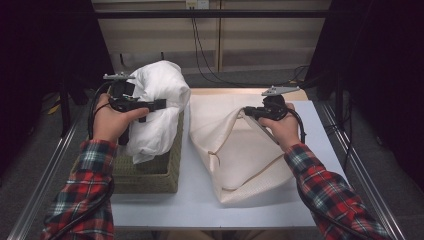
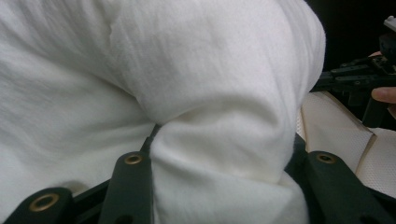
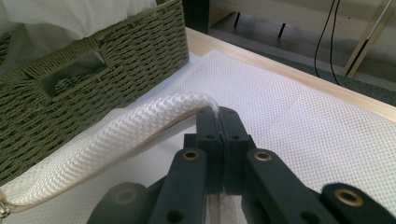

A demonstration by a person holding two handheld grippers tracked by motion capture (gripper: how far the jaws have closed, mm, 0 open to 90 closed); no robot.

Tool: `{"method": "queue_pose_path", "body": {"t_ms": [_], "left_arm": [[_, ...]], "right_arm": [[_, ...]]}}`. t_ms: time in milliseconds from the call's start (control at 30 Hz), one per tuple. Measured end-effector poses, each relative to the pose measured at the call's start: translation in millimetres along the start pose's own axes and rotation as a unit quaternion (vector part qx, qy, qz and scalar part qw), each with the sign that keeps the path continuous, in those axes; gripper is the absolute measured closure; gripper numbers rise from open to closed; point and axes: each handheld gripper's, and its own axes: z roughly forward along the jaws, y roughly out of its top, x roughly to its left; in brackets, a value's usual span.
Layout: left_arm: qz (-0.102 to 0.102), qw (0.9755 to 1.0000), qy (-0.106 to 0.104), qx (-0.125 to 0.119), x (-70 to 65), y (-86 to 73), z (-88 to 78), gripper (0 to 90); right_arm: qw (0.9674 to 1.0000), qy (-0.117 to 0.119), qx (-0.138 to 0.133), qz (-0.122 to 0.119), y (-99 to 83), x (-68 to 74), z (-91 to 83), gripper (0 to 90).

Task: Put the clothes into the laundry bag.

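Two grippers work at the grey table (image 1: 200, 200) in the high view. The left gripper (image 1: 162, 104) is held above the woven basket (image 1: 150, 175), which stands on the left part of the table, and it grips a white cloth bundle (image 1: 160, 85). The lower part of this bundle hangs into the basket. The right gripper (image 1: 246, 112) is over the right part of the table, and it pinches the upper edge of a cream mesh laundry bag (image 1: 240, 150). The bag lies flat on the table, just beside the basket, and its gripped edge is raised from the surface.

From the left gripper view, the white cloth bundle (image 2: 187, 93) is pressed between the two black jaws, which stand apart with a thick fold of cloth between them. At the far right, the right gripper (image 2: 327, 77) and a part of the mesh laundry bag (image 2: 336, 130) are visible.

From the right gripper view, the jaws are clenched tight together on the folded rim of the mesh laundry bag (image 3: 327, 140). The rim curves away to the left, toward the woven basket (image 3: 93, 84). Some white cloth (image 3: 70, 18) sits inside the basket.
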Motion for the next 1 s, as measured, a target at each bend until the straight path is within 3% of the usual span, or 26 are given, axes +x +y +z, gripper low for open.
{"method": "queue_pose_path", "body": {"t_ms": [100,333,400,600,733,867,1000], "left_arm": [[-0.002,0.9999,-0.010,-0.003,1.4,-2.7,1.2,53.8],[0.009,0.9999,0.005,0.003,2.7,-3.9,1.3,53.7],[0.001,1.0000,-0.001,-0.006,3.4,-4.2,0.6,53.7],[0.009,0.9999,-0.004,-0.007,-0.6,2.7,-6.4,53.7],[0.007,0.9995,-0.026,-0.015,-7.6,8.1,-10.0,53.7],[0.018,0.9986,-0.048,-0.012,-24.0,11.7,-7.8,53.7],[0.029,0.9962,-0.081,-0.006,-43.1,10.7,1.0,53.7]], "right_arm": [[1.0000,0.002,0.000,0.000,-0.4,0.9,0.6,88.9],[1.0000,0.001,0.000,0.000,-0.6,1.2,0.9,88.9],[1.0000,0.001,0.002,-0.001,-0.9,1.5,0.9,88.9],[1.0000,-0.001,-0.001,-0.001,-0.1,0.8,1.3,88.9],[1.0000,-0.005,-0.003,0.002,0.5,0.5,2.3,89.0],[0.9999,-0.008,-0.007,0.006,1.3,0.2,4.1,89.0],[0.9999,-0.008,-0.008,0.007,1.6,1.0,7.3,88.9]]}}
